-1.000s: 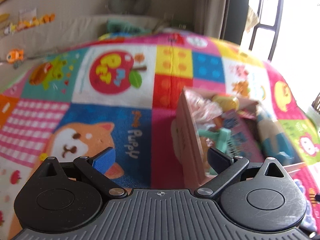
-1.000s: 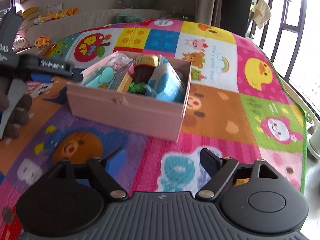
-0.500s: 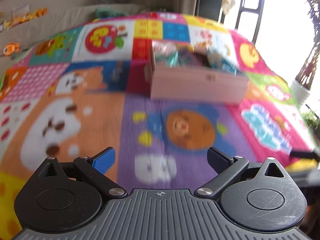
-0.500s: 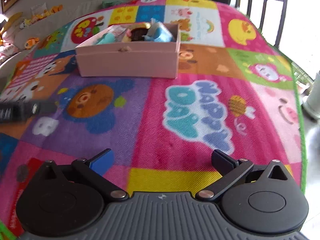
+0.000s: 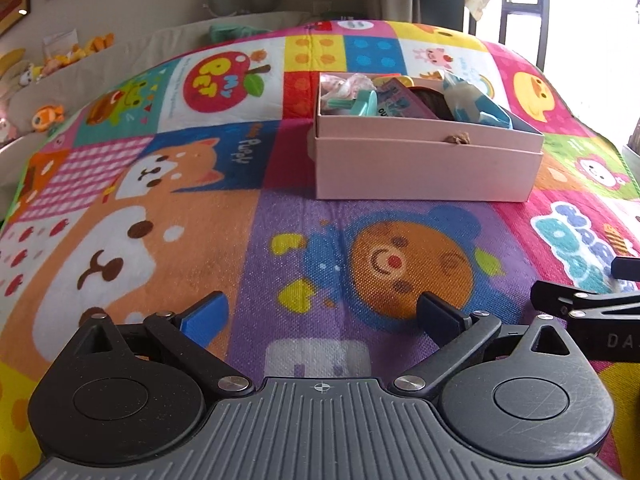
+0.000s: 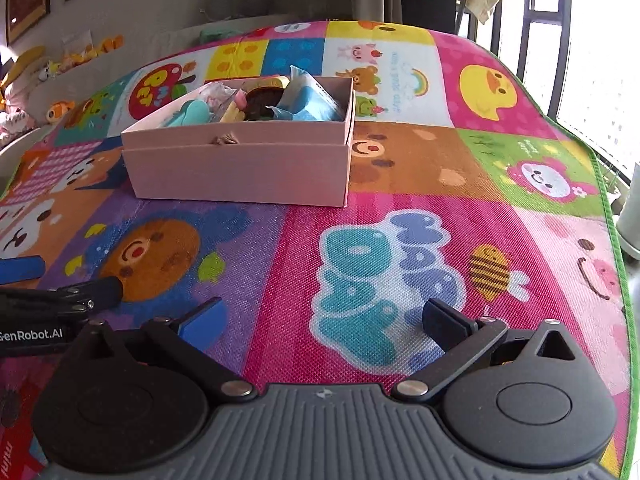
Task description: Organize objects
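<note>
A bright patchwork play mat (image 5: 248, 240), printed with cartoon animals and fruit in coloured squares, covers the floor of a room with a pale wall behind and a barred window (image 6: 560, 20) at the right.

One pink rectangular cardboard box (image 5: 424, 168) stands on the mat, its inner tray nested in a slightly wider outer sleeve, with a small brown knot (image 5: 458, 139) on its front wall. It straddles the seam where the purple bear square meets the pink and red ones, well ahead of both grippers. Inside it lie several things packed close together: one mint-green plastic piece (image 6: 188, 114), one crumpled clear wrapper (image 5: 344, 82), one purple printed card or booklet (image 5: 404, 102), one dark round object (image 6: 262, 102) and one blue-and-white soft packet (image 6: 308, 98); more may be underneath, but that cannot be told.

The left gripper (image 5: 320, 312) hangs over the purple bear square with its two fingers spread wide and nothing between them. The right gripper (image 6: 322, 316) is just beside it, over the pink lettered square; its jaws have just been opening and now stand fully apart, empty. Each gripper has one blue pad and one black pad.

Along the far left wall sits a row of small plush toys (image 5: 48, 114), and two framed pictures (image 6: 24, 0) hang above them.
</note>
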Demonstrator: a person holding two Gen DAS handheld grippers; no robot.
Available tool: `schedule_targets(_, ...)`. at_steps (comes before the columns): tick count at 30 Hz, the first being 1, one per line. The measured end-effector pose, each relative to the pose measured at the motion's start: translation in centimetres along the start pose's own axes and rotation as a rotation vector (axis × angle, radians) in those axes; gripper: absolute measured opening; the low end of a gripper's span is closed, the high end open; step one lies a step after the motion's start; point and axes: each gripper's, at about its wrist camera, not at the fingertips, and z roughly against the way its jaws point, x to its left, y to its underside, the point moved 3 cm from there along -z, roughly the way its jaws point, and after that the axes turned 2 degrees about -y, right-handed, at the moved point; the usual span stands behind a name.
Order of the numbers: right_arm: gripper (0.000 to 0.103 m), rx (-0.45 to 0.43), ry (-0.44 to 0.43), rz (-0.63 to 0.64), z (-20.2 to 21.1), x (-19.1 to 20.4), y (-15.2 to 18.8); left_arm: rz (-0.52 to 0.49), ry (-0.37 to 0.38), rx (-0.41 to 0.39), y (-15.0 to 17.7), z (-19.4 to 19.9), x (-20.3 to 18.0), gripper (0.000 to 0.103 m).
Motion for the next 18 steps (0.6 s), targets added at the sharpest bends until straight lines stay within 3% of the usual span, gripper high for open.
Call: schedule_targets(18, 0.103, -0.002, 0.008, -0.009, -0.45, 0.10, -0.33, 0.013, -0.003, 0.001, -0.20, -0.22, -0.06, 0.103)
